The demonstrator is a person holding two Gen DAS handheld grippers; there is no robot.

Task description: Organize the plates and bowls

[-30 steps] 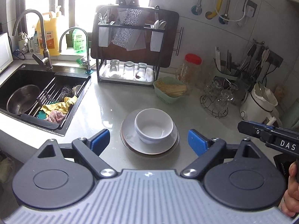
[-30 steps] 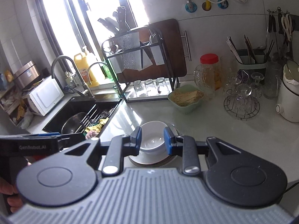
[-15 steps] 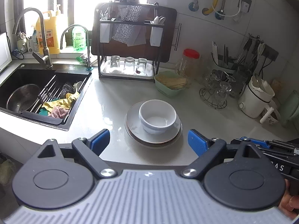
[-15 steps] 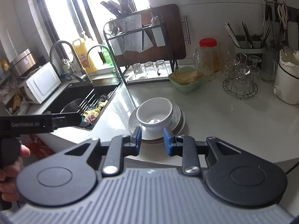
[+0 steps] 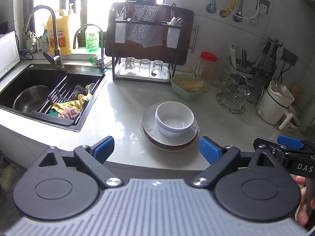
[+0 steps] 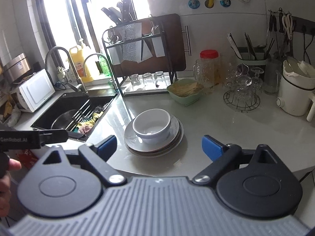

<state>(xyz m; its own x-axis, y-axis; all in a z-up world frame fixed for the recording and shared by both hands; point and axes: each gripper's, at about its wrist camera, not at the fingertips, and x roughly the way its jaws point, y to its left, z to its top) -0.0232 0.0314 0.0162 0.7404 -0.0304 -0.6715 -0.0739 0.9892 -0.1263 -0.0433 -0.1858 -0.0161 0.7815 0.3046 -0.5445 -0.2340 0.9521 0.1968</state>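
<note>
A white bowl (image 5: 174, 118) sits on a stack of grey plates (image 5: 151, 131) on the pale counter near its front edge. The bowl (image 6: 151, 125) and plates (image 6: 132, 139) also show in the right wrist view. My left gripper (image 5: 157, 150) is open and empty, held back from the counter edge in front of the stack. My right gripper (image 6: 159, 147) is open and empty, also just short of the stack. Each gripper shows at the edge of the other's view.
A black sink (image 5: 45, 90) with a steel bowl, rack and cloths lies left. A dish rack (image 5: 143, 45) with upturned glasses stands behind. A green basket (image 5: 187, 87), a red-lidded jar (image 5: 206, 66), a wire glass holder (image 5: 234, 96) and a white kettle (image 5: 275, 106) stand right.
My right gripper has opened from nearly shut. Both grippers have pulled back and risen a little, so the stack looks farther away.
</note>
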